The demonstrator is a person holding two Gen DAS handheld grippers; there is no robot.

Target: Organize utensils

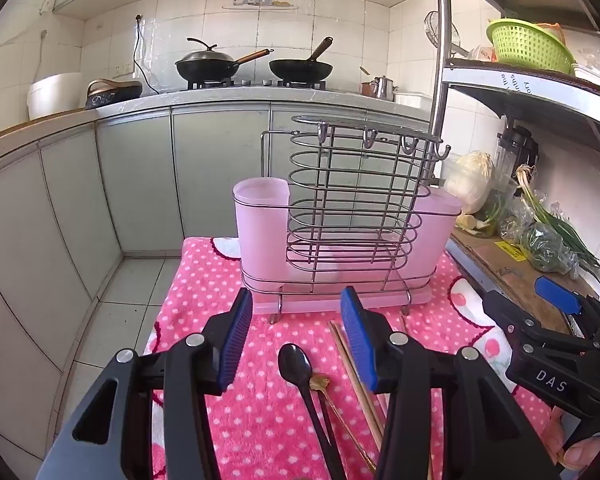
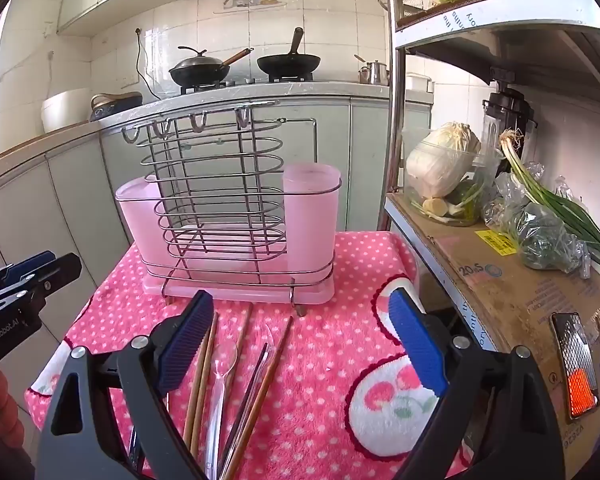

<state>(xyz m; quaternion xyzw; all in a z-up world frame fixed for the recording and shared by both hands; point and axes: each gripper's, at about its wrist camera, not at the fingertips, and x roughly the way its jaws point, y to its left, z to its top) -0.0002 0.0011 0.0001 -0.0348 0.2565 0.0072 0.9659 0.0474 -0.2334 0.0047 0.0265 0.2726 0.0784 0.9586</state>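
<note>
2 grippers hover over a pink polka-dot cloth (image 2: 320, 360) covering the surface, both with jaws apart and nothing between them. The left gripper (image 1: 300, 336) sits above a black spoon (image 1: 296, 364) and a thin gold-coloured utensil (image 1: 320, 384); the right gripper (image 2: 304, 344) stands wider, over several wooden chopsticks (image 2: 204, 368), a clear plastic spoon (image 2: 222, 364) and a clear plastic fork (image 2: 266, 344). All of these lie flat on the cloth, roughly parallel, handles toward the cameras.

Just beyond them stands the utensil holder (image 2: 228, 208): a wire rack with pink plastic cups at either end and a drip tray beneath, apparently empty.

Judging by their look, every piece is light and stiff. The chopsticks are thin and round-ish, so they may roll or slip sideways under the pads; a pinch across the middle of the shaft, with 1 or 2 taken at a time, seems safest. The clear spoon and fork look brittle and smooth, hard to see against the cloth, and are best taken on the handle. The soft pile lets the jaws press down around a flat-lying handle. The black spoon's slim handle offers the best hold.
</note>
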